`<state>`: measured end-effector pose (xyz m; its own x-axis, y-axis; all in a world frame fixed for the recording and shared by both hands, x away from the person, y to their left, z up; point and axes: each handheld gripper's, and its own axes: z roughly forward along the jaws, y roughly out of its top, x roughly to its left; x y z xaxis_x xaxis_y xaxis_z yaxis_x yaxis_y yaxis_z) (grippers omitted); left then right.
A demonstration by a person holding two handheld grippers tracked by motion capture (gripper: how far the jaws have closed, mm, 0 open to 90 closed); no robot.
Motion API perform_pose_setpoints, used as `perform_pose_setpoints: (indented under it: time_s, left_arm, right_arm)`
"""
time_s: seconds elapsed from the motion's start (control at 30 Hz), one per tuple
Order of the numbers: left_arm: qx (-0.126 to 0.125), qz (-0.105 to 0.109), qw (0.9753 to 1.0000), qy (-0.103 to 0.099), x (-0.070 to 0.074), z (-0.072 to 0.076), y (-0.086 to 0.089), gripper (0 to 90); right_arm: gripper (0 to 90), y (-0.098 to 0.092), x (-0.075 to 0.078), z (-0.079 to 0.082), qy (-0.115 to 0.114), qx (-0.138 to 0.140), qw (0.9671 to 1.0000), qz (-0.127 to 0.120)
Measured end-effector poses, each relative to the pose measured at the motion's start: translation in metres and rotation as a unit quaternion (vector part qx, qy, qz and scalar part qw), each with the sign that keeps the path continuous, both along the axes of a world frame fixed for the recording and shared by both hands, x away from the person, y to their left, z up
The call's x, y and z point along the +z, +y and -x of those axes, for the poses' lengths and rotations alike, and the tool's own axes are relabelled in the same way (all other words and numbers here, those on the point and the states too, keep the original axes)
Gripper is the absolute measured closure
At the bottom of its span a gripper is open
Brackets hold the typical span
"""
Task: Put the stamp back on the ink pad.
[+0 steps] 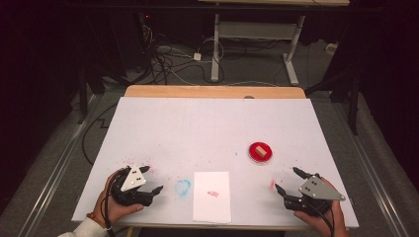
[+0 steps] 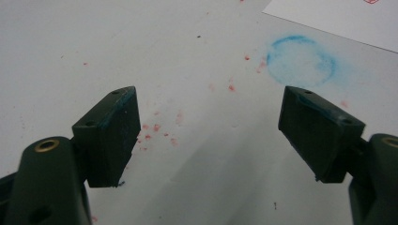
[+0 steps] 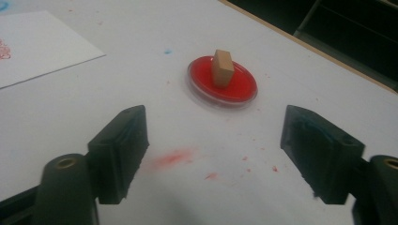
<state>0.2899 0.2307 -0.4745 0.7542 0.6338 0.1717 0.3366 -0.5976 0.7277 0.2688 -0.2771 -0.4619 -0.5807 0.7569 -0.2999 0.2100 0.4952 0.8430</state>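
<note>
A small wooden block [image 1: 268, 153] [image 3: 222, 68] stands upright in a round red ink dish [image 1: 260, 152] [image 3: 244, 86] right of the table's middle. A white sheet [image 1: 212, 196] [image 3: 33, 44] with a small red stamp mark [image 1: 213, 194] lies near the front edge. My left gripper [image 1: 153, 179] [image 2: 209, 136] rests at the front left, open and empty, over red specks. My right gripper [image 1: 288, 180] [image 3: 213, 145] sits at the front right, open and empty, its jaws pointing toward the dish a short way ahead.
A smudged blue ring [image 1: 183, 187] [image 2: 300, 58] marks the white table cover [image 1: 197, 128] between my left gripper and the sheet. Red smears [image 3: 173, 158] dot the cover near my right gripper. Beyond the far wooden edge [image 1: 212, 91] lie cables and a desk frame [image 1: 257, 44].
</note>
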Motion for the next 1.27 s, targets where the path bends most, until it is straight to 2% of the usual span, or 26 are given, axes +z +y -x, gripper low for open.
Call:
perform_pose_setpoints:
  time_s: [0.27,0.37,0.87,1.27]
  left_arm:
    - [-0.006,0.000,1.0000,-0.004,0.0013,0.0025,-0.0011,20.4]
    - [-0.006,-0.002,1.0000,-0.002,0.0005,0.0016,-0.0007,20.4]
    - [0.000,-0.001,1.0000,0.001,-0.0007,0.0029,0.0011,20.4]
    - [-0.002,-0.003,1.0000,0.004,-0.0014,-0.0024,-0.0023,20.4]
  right_arm:
    - [22.6,0.0009,0.0033,0.0074,-0.009,-0.003,1.0000,0.002]
    - [22.6,0.0002,0.0044,0.0065,-0.012,-0.004,0.9999,-0.005]
    - [22.4,0.0030,0.0040,0.0025,-0.009,0.004,0.9999,-0.003]
    - [22.4,0.0001,0.0029,0.0021,-0.009,0.001,1.0000,-0.003]
